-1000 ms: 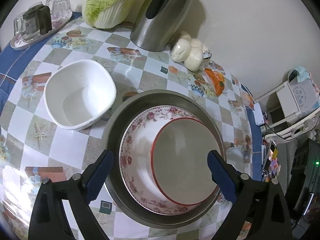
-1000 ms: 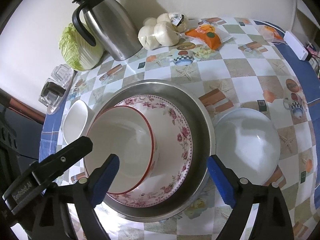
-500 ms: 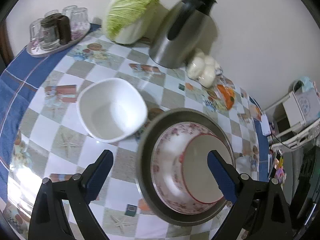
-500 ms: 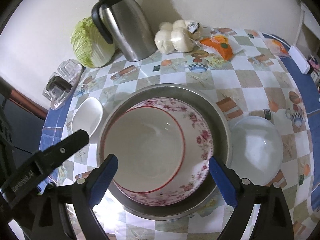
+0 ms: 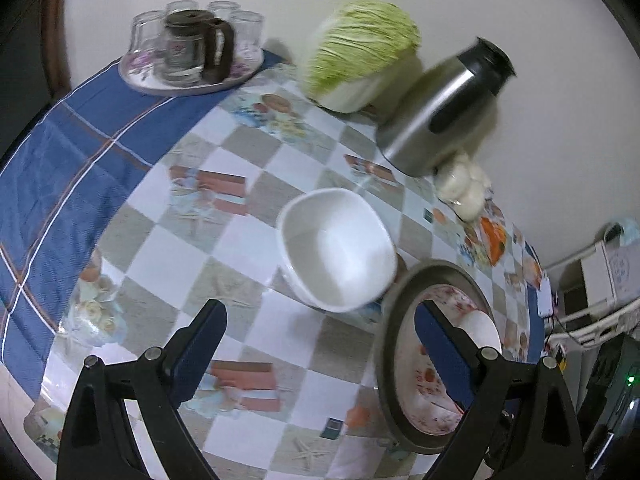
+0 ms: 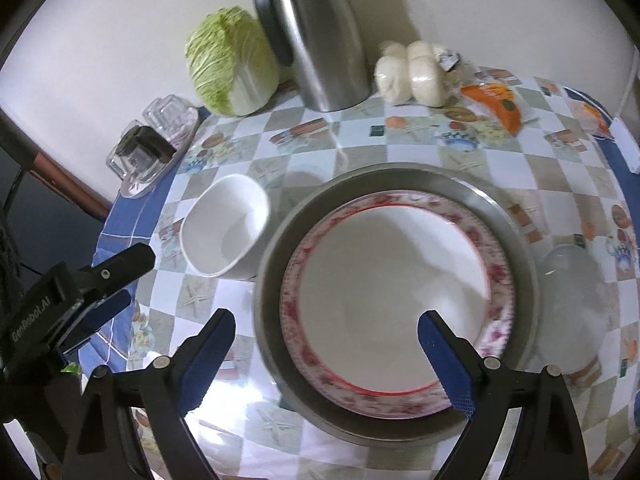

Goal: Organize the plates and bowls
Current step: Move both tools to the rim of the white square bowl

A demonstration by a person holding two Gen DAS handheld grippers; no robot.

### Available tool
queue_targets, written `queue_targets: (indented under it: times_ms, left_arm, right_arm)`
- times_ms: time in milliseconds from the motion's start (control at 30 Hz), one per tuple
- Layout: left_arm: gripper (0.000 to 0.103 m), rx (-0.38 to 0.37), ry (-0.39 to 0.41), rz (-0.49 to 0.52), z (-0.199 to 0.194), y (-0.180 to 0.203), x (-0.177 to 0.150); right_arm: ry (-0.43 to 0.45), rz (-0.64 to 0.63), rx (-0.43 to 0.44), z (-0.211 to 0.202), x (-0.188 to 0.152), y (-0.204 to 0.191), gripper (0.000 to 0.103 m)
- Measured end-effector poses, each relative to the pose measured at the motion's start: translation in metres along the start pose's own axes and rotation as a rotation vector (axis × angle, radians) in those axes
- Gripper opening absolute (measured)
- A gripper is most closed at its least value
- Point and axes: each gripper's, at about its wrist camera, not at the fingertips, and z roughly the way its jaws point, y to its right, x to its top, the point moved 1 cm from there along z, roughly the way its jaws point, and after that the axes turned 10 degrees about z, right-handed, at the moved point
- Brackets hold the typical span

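Note:
A steel basin [image 6: 516, 236] sits mid-table holding a floral-rimmed bowl [image 6: 500, 276] with a red-rimmed white bowl [image 6: 380, 280] nested inside. A white square bowl [image 6: 224, 228] stands just left of the basin; it also shows in the left wrist view [image 5: 338, 248]. A clear glass bowl [image 6: 576, 300] sits right of the basin. My right gripper [image 6: 326, 344] is open and empty above the basin's near side. My left gripper [image 5: 320, 344] is open and empty, above the table in front of the white bowl, with the basin [image 5: 394, 300] at its right.
A steel thermos [image 6: 320, 40], a cabbage [image 6: 230, 64], bagged buns [image 6: 412, 74] and an orange packet [image 6: 500, 106] line the wall. A tray of glasses with a jug [image 5: 192, 52] stands at the far left corner. A white rack [image 5: 608, 272] stands beyond the table's right edge.
My left gripper has swung left, off the basin toward the white square bowl. My right gripper has shifted so the nested bowls sit centred before it. Both stay open.

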Motion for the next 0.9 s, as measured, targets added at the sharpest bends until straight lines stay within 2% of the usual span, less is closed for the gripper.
queue_targets:
  times_ms: [300, 533, 633, 900]
  left_arm:
    - [0.095, 0.003, 0.001, -0.052, 0.001, -0.034, 0.006]
    - [0.095, -0.029, -0.008, -0.081, 0.012, -0.045, 0.015]
    - [0.095, -0.037, -0.003, -0.094, 0.015, -0.049, 0.019]
    - [0.095, -0.066, -0.015, -0.132, 0.029, -0.061, 0.026]
  right_arm:
    - [-0.014, -0.034, 0.014, 0.017, -0.007, -0.032, 0.095]
    - [-0.044, -0.013, 0.036, 0.026, -0.004, -0.032, 0.095]
    - [-0.048, -0.019, 0.014, 0.028, 0.000, -0.034, 0.095]
    - [-0.093, 0.013, 0.021, 0.035, 0.027, -0.046, 0.095]
